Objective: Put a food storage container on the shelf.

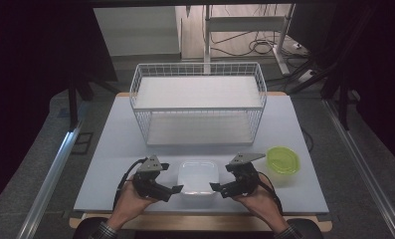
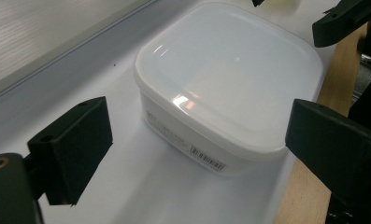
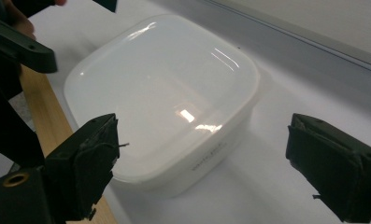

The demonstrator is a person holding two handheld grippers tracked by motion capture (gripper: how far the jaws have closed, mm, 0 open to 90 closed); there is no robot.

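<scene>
The white lidded container (image 1: 198, 177) sits on the surface (image 1: 115, 149) between the two grippers, near the front edge. The left gripper (image 1: 171, 190) and right gripper (image 1: 220, 188) each point inward at it, jaws spread and touching nothing. This looks like the approach before a two-sided grasp; next, both jaws must advance to bracket the container's sides and close evenly

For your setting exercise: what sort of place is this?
Probably a lab or workshop recording bench, not a kitchen: a plain table with a white container and wire basket, cables on the floor, dark screens around.
</scene>
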